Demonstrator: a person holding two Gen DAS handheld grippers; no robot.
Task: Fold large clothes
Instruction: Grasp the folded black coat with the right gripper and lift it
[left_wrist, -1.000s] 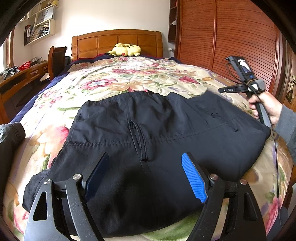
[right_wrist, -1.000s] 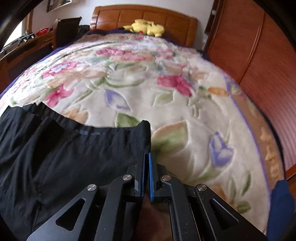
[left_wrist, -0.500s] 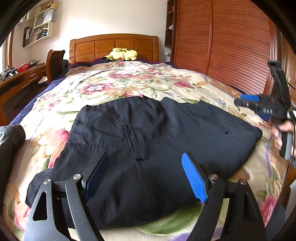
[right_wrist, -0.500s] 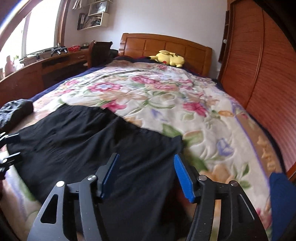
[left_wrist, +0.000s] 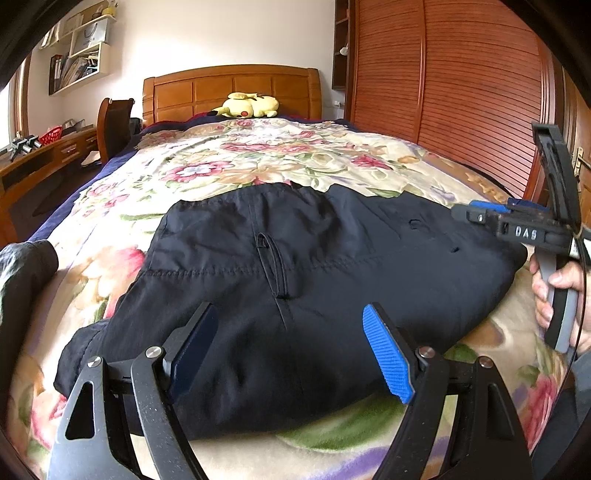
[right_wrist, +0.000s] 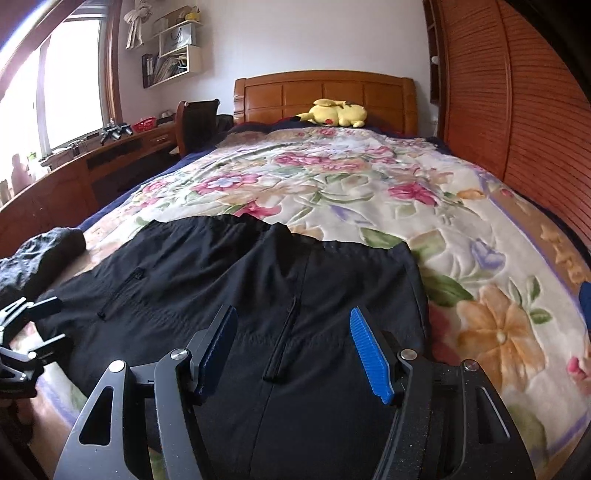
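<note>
A folded black garment (left_wrist: 295, 280) lies flat on the near part of the floral bed. It also shows in the right wrist view (right_wrist: 251, 295). My left gripper (left_wrist: 290, 350) is open and empty, held just above the garment's near edge. My right gripper (right_wrist: 293, 350) is open and empty above the garment's right half. In the left wrist view the right gripper (left_wrist: 476, 214) hangs in a hand at the garment's right end. The left gripper's fingers (right_wrist: 37, 321) show at the left edge of the right wrist view.
The floral blanket (left_wrist: 258, 158) covers the bed. A yellow plush toy (left_wrist: 247, 105) lies by the wooden headboard. A dark bundle of cloth (left_wrist: 22, 273) sits at the bed's left edge. A slatted wooden wardrobe (left_wrist: 461, 81) stands on the right, a desk (right_wrist: 92, 158) on the left.
My right gripper was shut on the garment's corner; it has let go, opened and pulled back above the bed. The left gripper has barely moved.
</note>
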